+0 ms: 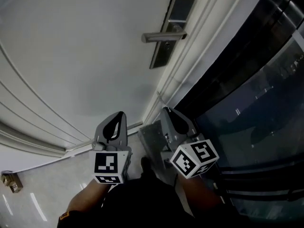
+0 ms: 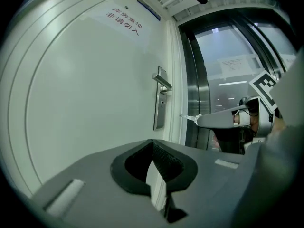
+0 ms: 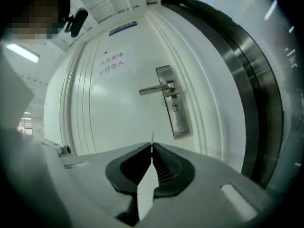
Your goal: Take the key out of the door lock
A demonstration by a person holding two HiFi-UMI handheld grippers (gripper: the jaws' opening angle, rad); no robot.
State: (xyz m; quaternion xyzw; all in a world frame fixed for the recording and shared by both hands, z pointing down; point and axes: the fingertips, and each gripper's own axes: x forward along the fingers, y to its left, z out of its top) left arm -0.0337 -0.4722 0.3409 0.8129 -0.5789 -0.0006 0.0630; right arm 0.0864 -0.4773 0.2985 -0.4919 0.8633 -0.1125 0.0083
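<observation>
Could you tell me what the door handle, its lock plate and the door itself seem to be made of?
Door handle: brushed metal, likely steel, grey with a soft sheen.
Lock plate: the same satin metal by its look, with streaky reflections.
Door: smooth white painted panel with a faint gloss; its core cannot be told.

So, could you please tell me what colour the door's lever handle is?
Silver, metallic; the lever handle shows best in the right gripper view.

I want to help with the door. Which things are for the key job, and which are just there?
For the job: key, likely, pinched in the right gripper; lock plate; lever handle; white door.
Just there: left gripper, shut, empty; door sign; glass wall; small brown thing on the floor.
</observation>
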